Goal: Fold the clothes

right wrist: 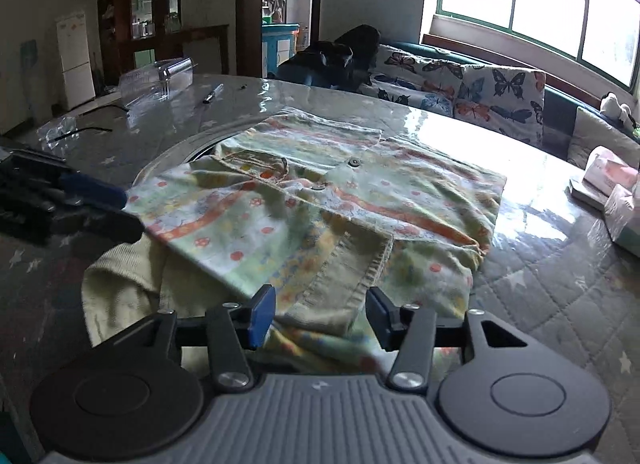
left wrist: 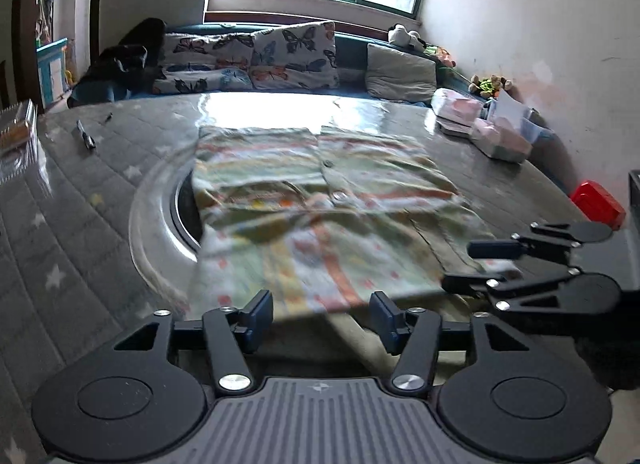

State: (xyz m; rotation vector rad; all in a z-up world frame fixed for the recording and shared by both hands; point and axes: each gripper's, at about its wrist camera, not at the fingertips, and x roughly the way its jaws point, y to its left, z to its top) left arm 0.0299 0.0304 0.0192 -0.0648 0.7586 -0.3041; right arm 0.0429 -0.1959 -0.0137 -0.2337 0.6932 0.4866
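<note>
Garment: pale green patterned button-front shirt point(right wrist: 320, 199) lies spread on the grey quilted tabletop under clear plastic point(right wrist: 560, 288), its long axis running away from both grippers.
Left gripper point(left wrist: 322, 314): jaws wide, empty, at the near hem.
Right gripper point(right wrist: 320, 314): jaws wide, empty, over the bunched near edge.
Nearer: both about equally near; the shirt lies straight ahead of each.

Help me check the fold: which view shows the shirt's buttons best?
The right wrist view: the shirt is sharp there, and both buttons stand out on the front. The left wrist view shows the same shirt blurred, its buttons only faint spots.
</note>
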